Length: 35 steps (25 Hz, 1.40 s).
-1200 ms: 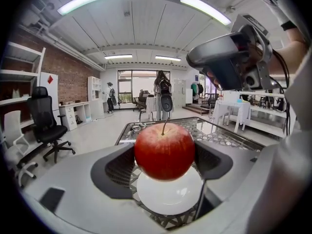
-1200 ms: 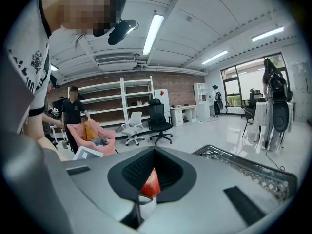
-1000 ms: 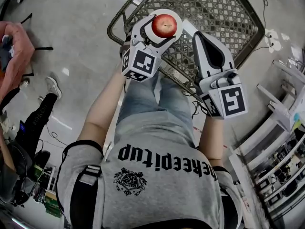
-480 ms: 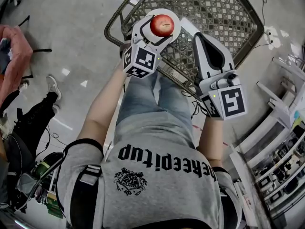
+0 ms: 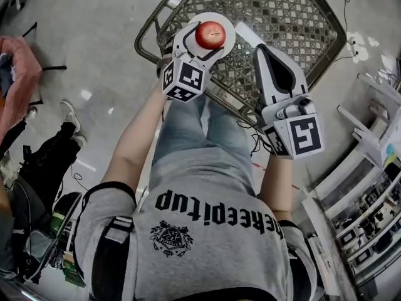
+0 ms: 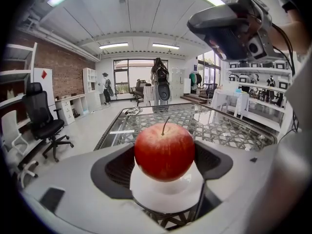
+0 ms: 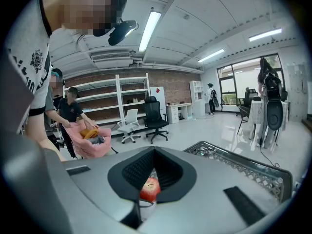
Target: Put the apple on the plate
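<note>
While your left gripper (image 5: 210, 39) is clamping the apple (image 6: 164, 150) above the plate (image 6: 165, 193),
your right gripper (image 5: 263, 49) is hovering alongside, clenched on nothing.

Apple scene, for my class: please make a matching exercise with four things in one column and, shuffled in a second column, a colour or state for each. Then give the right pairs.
Column one:
1. apple
2. plate
3. right gripper
4. table

Column two:
A. white, lying under the fruit
B. shut, holding nothing
C. lattice-patterned top
D. red, with a thin stem pointing up

Pairs: 1-D, 2-A, 3-B, 4-C
</note>
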Motion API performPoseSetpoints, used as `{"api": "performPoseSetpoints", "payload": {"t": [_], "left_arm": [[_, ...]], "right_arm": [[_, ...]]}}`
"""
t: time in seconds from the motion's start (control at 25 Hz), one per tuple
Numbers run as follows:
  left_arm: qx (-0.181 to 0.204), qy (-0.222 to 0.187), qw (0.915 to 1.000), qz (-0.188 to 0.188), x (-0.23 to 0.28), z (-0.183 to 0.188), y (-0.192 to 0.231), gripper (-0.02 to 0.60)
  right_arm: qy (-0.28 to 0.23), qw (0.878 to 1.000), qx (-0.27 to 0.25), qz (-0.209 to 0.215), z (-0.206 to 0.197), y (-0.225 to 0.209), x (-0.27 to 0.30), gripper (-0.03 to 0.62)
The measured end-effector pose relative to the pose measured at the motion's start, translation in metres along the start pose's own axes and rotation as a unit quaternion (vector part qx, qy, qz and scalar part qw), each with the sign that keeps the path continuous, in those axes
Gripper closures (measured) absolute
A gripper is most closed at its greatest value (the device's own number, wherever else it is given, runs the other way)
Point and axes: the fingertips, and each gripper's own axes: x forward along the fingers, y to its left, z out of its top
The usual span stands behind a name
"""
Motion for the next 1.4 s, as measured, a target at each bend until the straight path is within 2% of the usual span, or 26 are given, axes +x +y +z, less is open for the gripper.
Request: {"api": "performPoseSetpoints", "payload": {"t": [0.76,1.4], "left_arm": [[0.005,0.033,0.9995,-0.002,0.009,-0.016,-0.003,0.167],[0.008,0.035,0.9994,-0.004,0.011,-0.020,-0.005,0.166]], "right_arm": [[0.003,1.000,0.004,-0.006,0.003,-0.007,-0.004,0.583],[0.003,1.000,0.003,0.001,0.001,-0.011,-0.002,0.583]]}}
